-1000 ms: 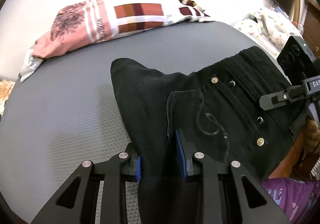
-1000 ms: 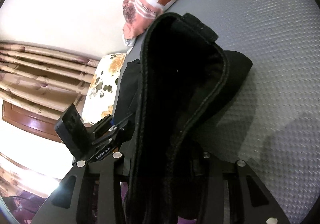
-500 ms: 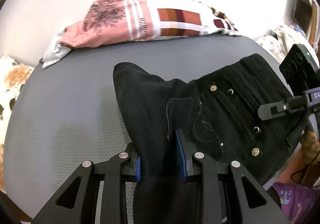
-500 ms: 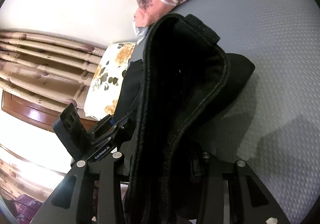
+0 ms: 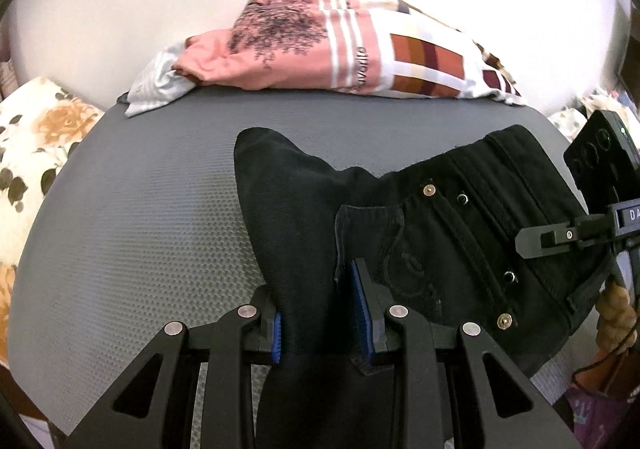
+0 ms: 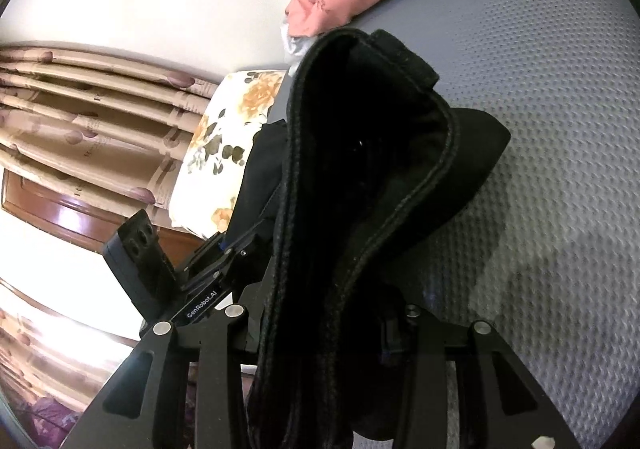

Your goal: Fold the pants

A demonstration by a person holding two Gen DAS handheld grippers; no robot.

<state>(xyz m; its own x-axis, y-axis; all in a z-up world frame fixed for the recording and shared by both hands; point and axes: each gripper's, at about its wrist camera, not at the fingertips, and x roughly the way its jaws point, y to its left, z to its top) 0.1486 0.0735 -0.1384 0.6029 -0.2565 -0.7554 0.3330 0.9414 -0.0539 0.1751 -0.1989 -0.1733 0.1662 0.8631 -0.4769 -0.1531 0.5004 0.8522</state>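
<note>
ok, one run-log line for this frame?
phase: fold, mid-carry | left gripper: shut on black pants | right gripper: shut on waistband | surface: grey mat

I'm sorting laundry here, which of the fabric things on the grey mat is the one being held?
The black pants: both the left gripper and right gripper clamp them. The pink-and-white garment lies untouched at the mat's far edge.
</note>
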